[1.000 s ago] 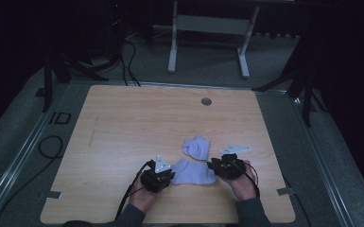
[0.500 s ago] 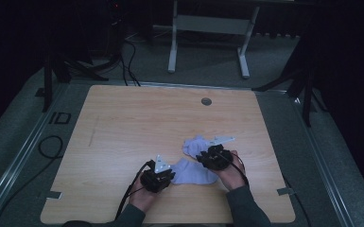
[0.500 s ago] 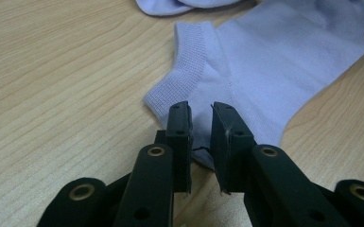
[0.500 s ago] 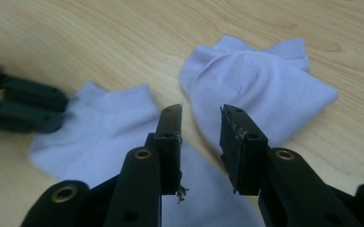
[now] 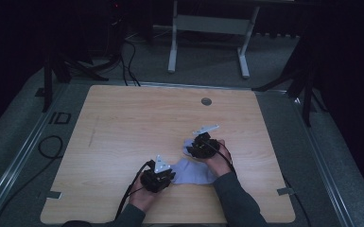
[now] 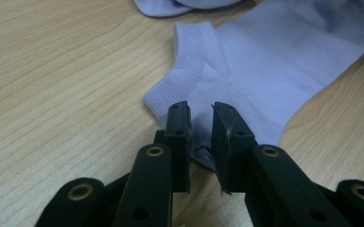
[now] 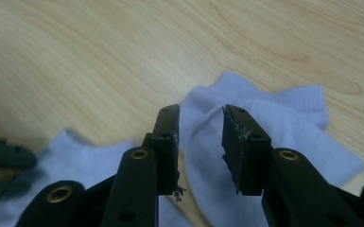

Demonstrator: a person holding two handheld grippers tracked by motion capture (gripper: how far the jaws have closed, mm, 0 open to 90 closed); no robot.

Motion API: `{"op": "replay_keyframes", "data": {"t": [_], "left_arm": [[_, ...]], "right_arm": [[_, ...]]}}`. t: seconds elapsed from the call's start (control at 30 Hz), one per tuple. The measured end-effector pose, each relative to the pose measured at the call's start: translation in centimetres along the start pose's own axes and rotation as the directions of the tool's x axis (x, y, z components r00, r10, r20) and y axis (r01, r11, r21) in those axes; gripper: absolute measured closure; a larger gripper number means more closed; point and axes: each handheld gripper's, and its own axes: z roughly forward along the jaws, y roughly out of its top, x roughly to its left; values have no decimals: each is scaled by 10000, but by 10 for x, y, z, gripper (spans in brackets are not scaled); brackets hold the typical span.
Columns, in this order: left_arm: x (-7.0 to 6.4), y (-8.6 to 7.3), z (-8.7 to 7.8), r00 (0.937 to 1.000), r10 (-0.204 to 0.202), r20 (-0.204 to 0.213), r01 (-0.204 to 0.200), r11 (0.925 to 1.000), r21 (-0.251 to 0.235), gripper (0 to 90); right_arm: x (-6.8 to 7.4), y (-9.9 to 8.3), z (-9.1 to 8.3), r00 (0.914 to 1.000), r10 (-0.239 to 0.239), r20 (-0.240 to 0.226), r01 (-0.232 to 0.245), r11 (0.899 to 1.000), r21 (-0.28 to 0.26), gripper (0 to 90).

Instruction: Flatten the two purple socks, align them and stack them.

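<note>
Two pale lilac ankle socks lie on the wooden bench (image 5: 123, 132), in the half near the person's edge and a little toward the right edge. The nearer sock (image 5: 195, 171) lies flat between the two hands, close to the near edge. The farther sock (image 7: 264, 127) lies just behind it, mostly covered by the right hand in the high view; I cannot tell if the two socks touch.

The left claw (image 6: 201, 125) stands at the left end of the nearer sock (image 6: 264, 71), by its ribbed cuff. Its jaws are a small gap apart, with sock fabric showing between them, but they do not pinch it as far as I can see.

The right claw (image 7: 201, 137) hangs over the farther sock with its jaws a moderate gap apart and holds nothing. In the right gripper view the nearer sock (image 7: 75, 156) shows at the lower left, with part of the left claw at the left edge.

A round grommet (image 5: 206, 101) sits in the bench near the far edge.
</note>
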Motion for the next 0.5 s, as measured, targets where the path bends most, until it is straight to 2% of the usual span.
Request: {"op": "replay_keyframes", "data": {"t": [0.13, 0.3, 0.33, 0.5], "left_arm": [[0, 0, 0, 10000, 25, 1, -25, 10000, -5, 768], [0, 0, 0, 10000, 21, 9, -21, 10000, -3, 767], [0, 0, 0, 10000, 25, 11, -25, 10000, -2, 767], [0, 0, 0, 10000, 26, 4, -26, 10000, -23, 766]], "right_arm": [[-1, 6, 9, 9998, 197, 14, -197, 9996, 177, 657], [-3, 9, 25, 9991, 403, 133, -412, 9963, 748, 653], [-3, 9, 27, 9989, 451, 159, -464, 9947, 918, 665], [-3, 10, 30, 9993, 325, 176, -342, 9943, 1008, 757]]}}
